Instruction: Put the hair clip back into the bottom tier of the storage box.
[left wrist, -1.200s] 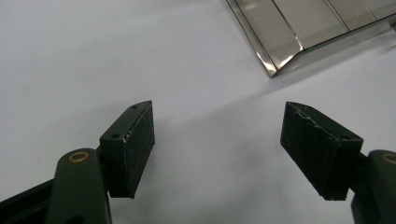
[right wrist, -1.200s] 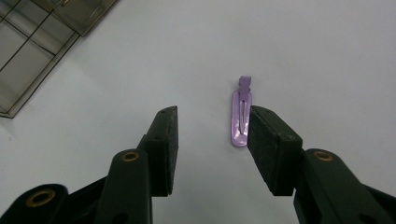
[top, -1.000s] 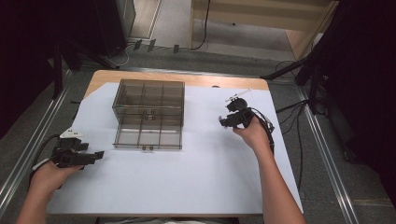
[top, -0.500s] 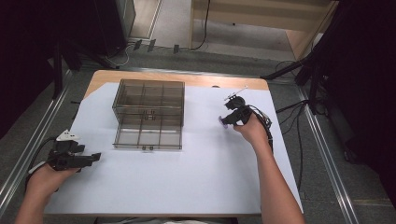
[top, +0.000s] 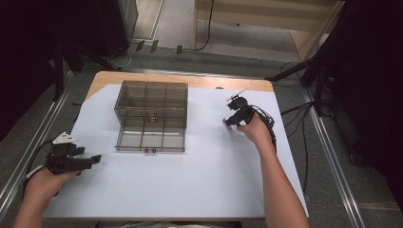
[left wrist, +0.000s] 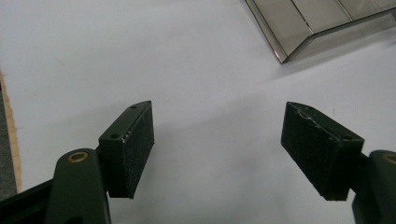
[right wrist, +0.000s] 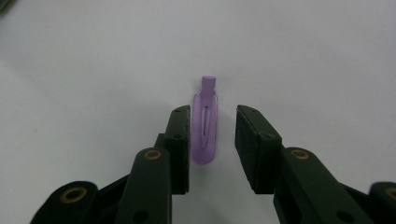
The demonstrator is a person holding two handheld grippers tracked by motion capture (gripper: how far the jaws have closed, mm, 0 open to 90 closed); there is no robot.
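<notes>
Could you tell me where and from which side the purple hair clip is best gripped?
Grip the purple hair clip across its long flat sides, coming straight down from above. It lies flat on the white sheet, long and narrow, already between the right claw jaws, which straddle its width.

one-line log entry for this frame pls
right gripper: open, jaws astride purple clip on white sheet | left gripper: open, nothing between jaws | drawer box: untouched

1. Left tool (top: 93, 159) low at near left, held in left hand (top: 45, 176), jaws spread wide.
2. Right tool (top: 228, 122) at far right, tipped down, jaws partly apart, right forearm (top: 280, 190) reaching forward.
</notes>
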